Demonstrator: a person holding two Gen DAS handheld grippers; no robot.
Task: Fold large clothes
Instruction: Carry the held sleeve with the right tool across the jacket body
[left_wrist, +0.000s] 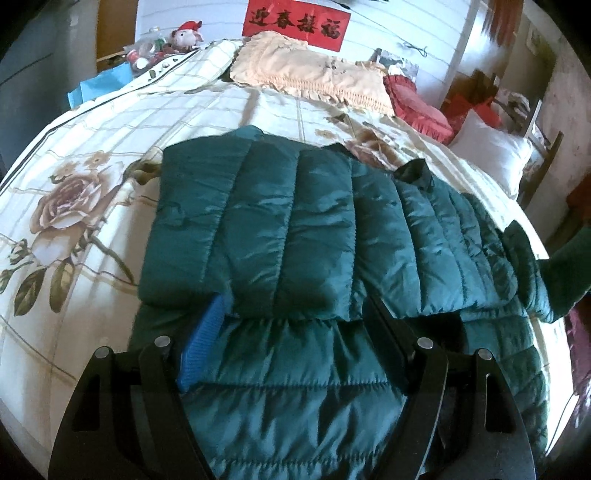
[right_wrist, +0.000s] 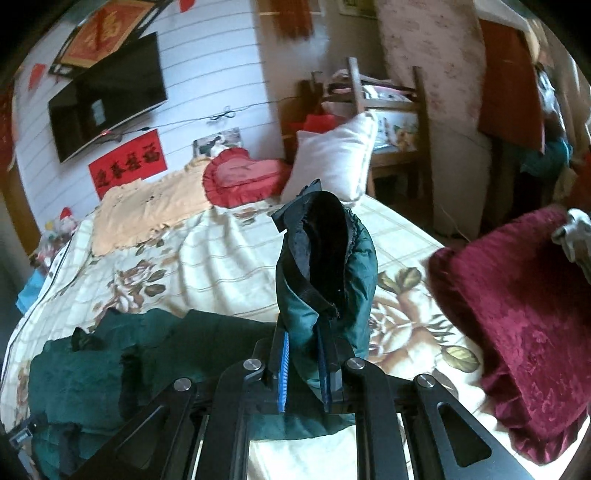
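Note:
A dark green quilted jacket (left_wrist: 295, 221) lies spread on the floral bedcover (left_wrist: 92, 166), with one part folded over its middle. My left gripper (left_wrist: 295, 310) is low over the near part of the jacket. Its jaws stand wide open and the padded fabric bulges between the blue-padded fingers (left_wrist: 203, 343). My right gripper (right_wrist: 303, 350) is shut on the jacket's sleeve end (right_wrist: 332, 266), which stands up above the bed and shows its black lining. The rest of the jacket (right_wrist: 92, 369) lies to the lower left in the right wrist view.
At the head of the bed lie a peach pillow (left_wrist: 306, 74), a red heart cushion (left_wrist: 417, 107) and a white pillow (left_wrist: 491, 151). A maroon cushion (right_wrist: 524, 314) sits at the bed's right edge. A TV (right_wrist: 107, 99) hangs on the wall; a wooden chair (right_wrist: 388, 110) stands beyond.

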